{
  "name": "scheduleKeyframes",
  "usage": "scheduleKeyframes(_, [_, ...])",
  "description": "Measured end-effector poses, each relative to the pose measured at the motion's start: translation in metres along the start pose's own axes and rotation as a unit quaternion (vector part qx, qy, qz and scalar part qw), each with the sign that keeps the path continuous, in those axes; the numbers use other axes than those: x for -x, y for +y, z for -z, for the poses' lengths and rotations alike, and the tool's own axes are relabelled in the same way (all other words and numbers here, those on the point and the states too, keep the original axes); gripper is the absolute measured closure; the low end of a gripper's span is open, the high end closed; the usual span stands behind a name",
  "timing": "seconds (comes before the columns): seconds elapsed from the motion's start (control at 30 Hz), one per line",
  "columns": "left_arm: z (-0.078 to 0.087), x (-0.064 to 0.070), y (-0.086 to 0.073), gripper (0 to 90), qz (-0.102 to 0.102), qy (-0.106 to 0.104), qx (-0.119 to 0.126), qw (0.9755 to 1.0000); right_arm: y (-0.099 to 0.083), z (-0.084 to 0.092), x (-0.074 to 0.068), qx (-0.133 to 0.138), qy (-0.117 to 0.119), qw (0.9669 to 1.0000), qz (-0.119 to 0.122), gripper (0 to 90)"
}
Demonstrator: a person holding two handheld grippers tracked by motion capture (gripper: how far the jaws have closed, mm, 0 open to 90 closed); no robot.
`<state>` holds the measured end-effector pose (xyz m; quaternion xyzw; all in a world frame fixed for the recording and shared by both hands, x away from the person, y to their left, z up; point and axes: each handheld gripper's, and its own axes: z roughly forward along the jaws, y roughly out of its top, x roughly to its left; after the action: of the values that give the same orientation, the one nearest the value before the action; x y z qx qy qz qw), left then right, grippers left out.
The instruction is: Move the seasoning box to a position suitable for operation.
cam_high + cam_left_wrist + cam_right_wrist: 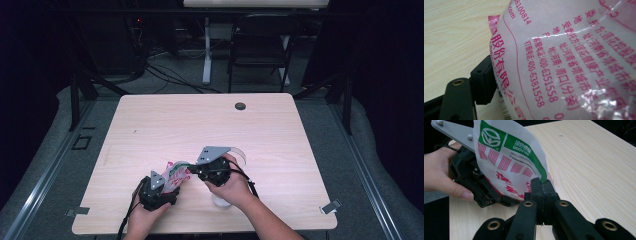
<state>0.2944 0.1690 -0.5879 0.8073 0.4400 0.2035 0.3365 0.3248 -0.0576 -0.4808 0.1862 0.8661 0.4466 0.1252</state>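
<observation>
A white plastic bag (pixel 175 172) printed in pink and green stands near the table's front edge, held between both grippers. My right gripper (pixel 542 184) is shut on the green-trimmed edge of the bag (pixel 509 162), its two black jaws pressed together. In the high view the right gripper (pixel 190 170) reaches the bag from the right. My left gripper (pixel 169 186) grips the bag's lower part from the left. In the left gripper view the bag's pink print (pixel 564 60) lies against one black finger (pixel 482 80), and the other jaw is hidden behind the plastic.
The wooden table (pixel 200 125) has a round cable hole (pixel 240 106) at the back. A white object (pixel 220 201) sits under the right wrist and a translucent curved piece (pixel 240 154) lies beyond the right gripper. A folding chair (pixel 260 45) stands behind the table.
</observation>
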Motion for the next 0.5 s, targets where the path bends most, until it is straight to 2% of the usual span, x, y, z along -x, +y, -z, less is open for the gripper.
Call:
scheduleKeyframes(0.27, [-0.0002, -0.0007, 0.0, 27.4, 0.002, -0.003, 0.0, 1.0, 0.0002, -0.0001, -0.0002, 0.001, 0.0, 1.0, 0.0, 90.0])
scheduleKeyframes(0.5, [0.0009, -0.0019, -0.0003, 38.9, 0.001, 0.003, 0.005, 1.0, 0.0006, 0.0002, -0.0009, 0.002, 0.001, 1.0, -0.001, 90.0])
